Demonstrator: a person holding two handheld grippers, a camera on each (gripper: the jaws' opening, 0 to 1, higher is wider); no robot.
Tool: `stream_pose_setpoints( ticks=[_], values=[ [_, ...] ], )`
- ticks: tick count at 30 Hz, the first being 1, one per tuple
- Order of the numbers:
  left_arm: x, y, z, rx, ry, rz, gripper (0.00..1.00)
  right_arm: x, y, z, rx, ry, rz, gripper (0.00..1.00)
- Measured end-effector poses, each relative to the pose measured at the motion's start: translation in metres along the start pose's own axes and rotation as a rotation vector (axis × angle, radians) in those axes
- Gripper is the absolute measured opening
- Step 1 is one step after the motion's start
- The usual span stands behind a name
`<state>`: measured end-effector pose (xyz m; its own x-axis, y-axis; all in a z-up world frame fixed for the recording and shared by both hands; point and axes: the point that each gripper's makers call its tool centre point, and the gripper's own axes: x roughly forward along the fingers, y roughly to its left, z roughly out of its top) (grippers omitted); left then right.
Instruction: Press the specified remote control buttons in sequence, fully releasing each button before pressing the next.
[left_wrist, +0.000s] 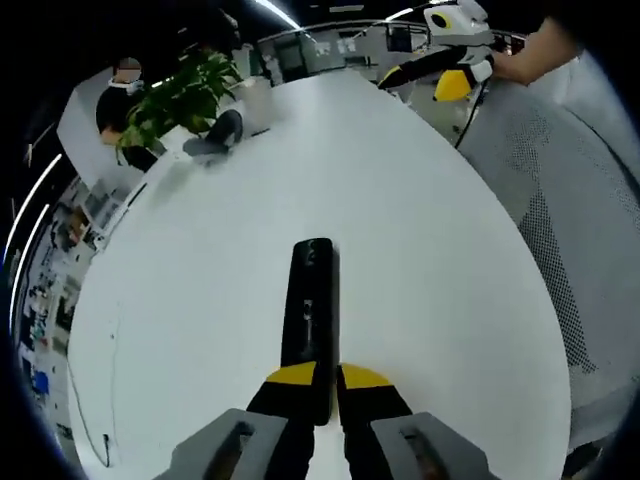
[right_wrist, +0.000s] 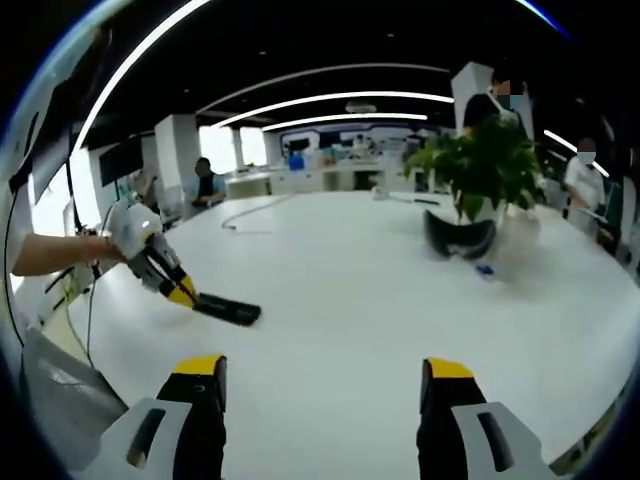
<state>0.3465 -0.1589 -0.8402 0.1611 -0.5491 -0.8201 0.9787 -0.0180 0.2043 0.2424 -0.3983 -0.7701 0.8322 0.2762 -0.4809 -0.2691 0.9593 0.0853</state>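
Left claw (left_wrist: 326, 385) pinches the near end of a slim black remote (left_wrist: 308, 310); right claw (right_wrist: 322, 390) gapes empty over the white counter (right_wrist: 380, 300) in an office.

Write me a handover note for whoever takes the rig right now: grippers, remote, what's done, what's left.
Left hand-held gripper: shut on the near end of the black remote control, which lies on the white table.
Right hand-held gripper: open, empty, hovering over the table away from the remote.
Done: remote held steady.
Left: no button press visible; bring the right gripper over to press, probably.
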Motion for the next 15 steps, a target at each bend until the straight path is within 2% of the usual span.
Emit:
stream_pose_setpoints(
  ticks=[2, 4, 5, 6, 7, 9, 10, 11, 14, 15],
  values=[
    [0.005, 0.007, -0.006, 0.034, 0.036, 0.015, 0.13, -0.001, -0.001, 0.001, 0.006, -0.007, -0.003, 0.78],
    [0.009, 0.006, -0.010, 0.020, 0.055, -0.002, 0.18, -0.001, -0.002, 0.002, 0.009, -0.011, -0.006, 0.78],
    [0.013, 0.000, -0.014, -0.012, 0.066, -0.046, 0.21, -0.001, -0.002, 0.002, 0.010, -0.012, -0.008, 0.78],
    [0.015, -0.002, -0.018, -0.039, 0.076, -0.057, 0.27, -0.001, -0.003, 0.001, 0.011, -0.010, -0.010, 0.78],
    [0.017, 0.000, -0.015, -0.016, 0.063, -0.048, 0.33, -0.001, -0.003, 0.001, 0.011, -0.007, -0.011, 0.78],
    [0.016, 0.002, -0.015, -0.039, 0.061, -0.054, 0.30, 0.000, -0.003, 0.000, 0.011, -0.002, -0.007, 0.78],
    [0.016, -0.003, -0.017, -0.092, 0.065, -0.087, 0.26, 0.000, -0.002, -0.001, 0.008, 0.002, -0.005, 0.78],
    [0.017, -0.006, -0.017, -0.106, 0.072, -0.114, 0.25, 0.001, -0.002, -0.002, 0.006, 0.010, -0.003, 0.78],
    [0.019, -0.002, -0.018, -0.176, 0.056, -0.124, 0.24, 0.001, -0.001, -0.003, 0.003, 0.016, 0.000, 0.78],
    [0.019, -0.001, -0.019, -0.169, 0.057, -0.121, 0.24, 0.002, -0.001, -0.003, 0.003, 0.018, 0.000, 0.77]
  ],
)
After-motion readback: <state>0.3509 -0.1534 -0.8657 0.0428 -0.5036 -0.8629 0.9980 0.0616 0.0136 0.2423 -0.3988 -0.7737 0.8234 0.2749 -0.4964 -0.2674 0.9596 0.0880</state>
